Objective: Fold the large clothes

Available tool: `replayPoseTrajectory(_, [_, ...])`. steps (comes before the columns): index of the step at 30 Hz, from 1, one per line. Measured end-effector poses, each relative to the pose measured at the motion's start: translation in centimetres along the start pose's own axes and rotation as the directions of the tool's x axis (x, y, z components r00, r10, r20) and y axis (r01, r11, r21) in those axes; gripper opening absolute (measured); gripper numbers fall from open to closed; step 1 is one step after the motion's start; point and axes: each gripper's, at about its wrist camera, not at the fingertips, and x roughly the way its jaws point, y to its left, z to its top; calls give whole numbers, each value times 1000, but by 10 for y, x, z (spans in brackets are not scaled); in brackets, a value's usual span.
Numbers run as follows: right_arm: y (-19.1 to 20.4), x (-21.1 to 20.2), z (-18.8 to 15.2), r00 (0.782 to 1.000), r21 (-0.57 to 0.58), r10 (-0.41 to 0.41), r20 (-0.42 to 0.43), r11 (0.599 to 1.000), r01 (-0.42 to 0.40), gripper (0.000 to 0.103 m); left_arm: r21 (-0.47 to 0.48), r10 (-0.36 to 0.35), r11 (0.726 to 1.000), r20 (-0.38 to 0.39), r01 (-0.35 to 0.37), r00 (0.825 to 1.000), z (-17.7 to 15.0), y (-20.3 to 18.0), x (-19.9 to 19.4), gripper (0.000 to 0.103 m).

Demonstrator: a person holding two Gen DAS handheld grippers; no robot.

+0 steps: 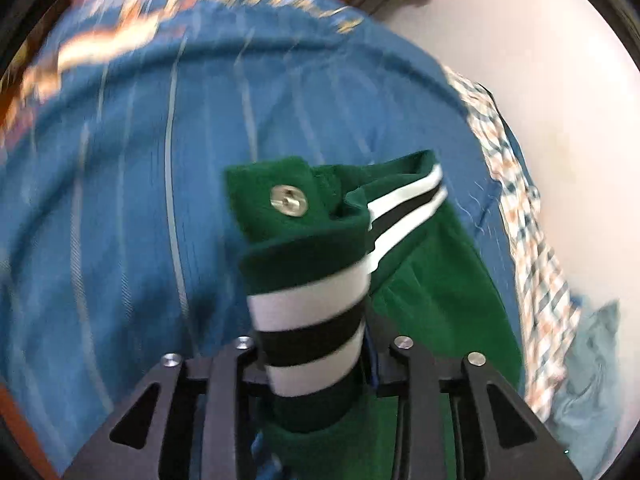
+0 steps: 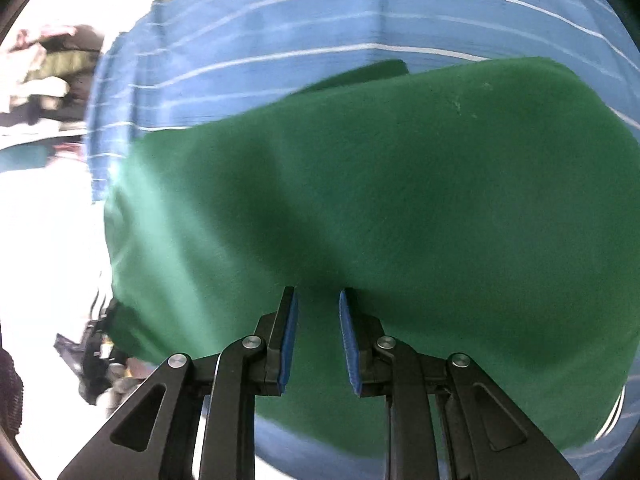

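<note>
A dark green garment (image 1: 440, 280) with a white-and-black striped rib band (image 1: 308, 308) and a metal snap (image 1: 289, 200) rises out of my left gripper (image 1: 316, 344). The band fills the gap between the jaws and hides the fingertips, so the gripper looks shut on it. In the right wrist view the same green garment (image 2: 400, 180) spreads as a broad smooth panel. My right gripper (image 2: 319, 296) rests its tips on that panel. Its blue pads (image 2: 291, 336) stand apart, with only green cloth showing in the gap.
Under the green garment lies a blue cloth with thin white stripes (image 1: 140, 200) (image 2: 280, 32). A checked cloth (image 1: 532, 240) and a pale blue one (image 1: 592, 360) lie at its right edge on the white table (image 1: 560, 100). Heaped clothes (image 2: 48, 72) sit far left, a dark object (image 2: 96, 360) lower left.
</note>
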Motion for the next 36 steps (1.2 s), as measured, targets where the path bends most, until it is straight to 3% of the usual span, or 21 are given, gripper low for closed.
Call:
replayPoseTrajectory(1, [-5, 8, 6, 1000, 36, -26, 2, 999, 26, 0, -31, -12, 999, -15, 12, 1000, -1, 7, 7, 41])
replayPoseTrajectory(3, [-9, 14, 17, 1000, 86, -29, 0, 996, 29, 0, -59, -47, 997, -32, 45, 998, -7, 11, 12, 52])
replayPoseTrajectory(8, [-11, 2, 23, 999, 135, -8, -53, 991, 15, 0, 21, -16, 1000, -36, 17, 999, -4, 0, 28, 52])
replayPoseTrajectory(11, [-19, -21, 8, 997, 153, 62, -45, 987, -54, 10, 107, 80, 991, 1, -80, 997, 2, -24, 20, 25])
replayPoseTrajectory(13, [-23, -41, -10, 998, 158, 65, -13, 986, -62, 32, 146, 86, 985, 30, -90, 996, 13, -39, 8, 23])
replayPoseTrajectory(15, [-23, -59, -29, 998, 156, 60, 21, 986, -62, 43, 184, 68, 980, 67, -80, 995, 24, -53, -8, 22])
replayPoseTrajectory(18, [-16, -69, -49, 997, 135, 62, 38, 989, -67, 43, 277, 33, 958, 143, -72, 989, 48, -82, -45, 22])
replayPoseTrajectory(20, [-11, -52, -50, 999, 106, 31, 21, 994, -33, 43, 313, 17, 947, 180, -73, 984, 62, -91, -64, 22])
replayPoseTrajectory(21, [-11, -41, -48, 1000, 92, 9, 18, 996, -11, 39, 330, 10, 941, 194, -75, 981, 67, -96, -72, 22])
replayPoseTrajectory(22, [-9, -20, -44, 1000, 79, -7, -1, 997, 7, 28, 354, 1, 932, 206, -76, 979, 70, -102, -79, 22])
replayPoseTrajectory(23, [-10, 3, -39, 1000, 78, -1, -31, 997, 4, 27, 376, -5, 924, 215, -77, 977, 72, -107, -85, 22])
replayPoseTrajectory(25, [-14, 18, -33, 999, 92, 5, -40, 996, -2, 28, 447, -36, 892, 213, -65, 976, 65, -123, -96, 22])
replayPoseTrajectory(27, [-15, 7, -31, 997, 111, 33, -63, 994, -26, 30, 529, -76, 847, 210, -47, 975, 50, -145, -106, 22])
replayPoseTrajectory(30, [-31, -24, -43, 992, 119, 123, -31, 986, -118, 30, 644, -162, 765, 172, 14, 972, 17, -186, -124, 22])
replayPoseTrajectory(34, [-77, -72, -79, 986, 180, 157, 52, 970, -164, 31, 763, -268, 631, 45, 140, 962, -46, -241, -140, 21])
replayPoseTrajectory(36, [-103, -89, -98, 984, 238, 150, 99, 956, -170, 31, 820, -306, 523, -74, 233, 949, -98, -270, -142, 21])
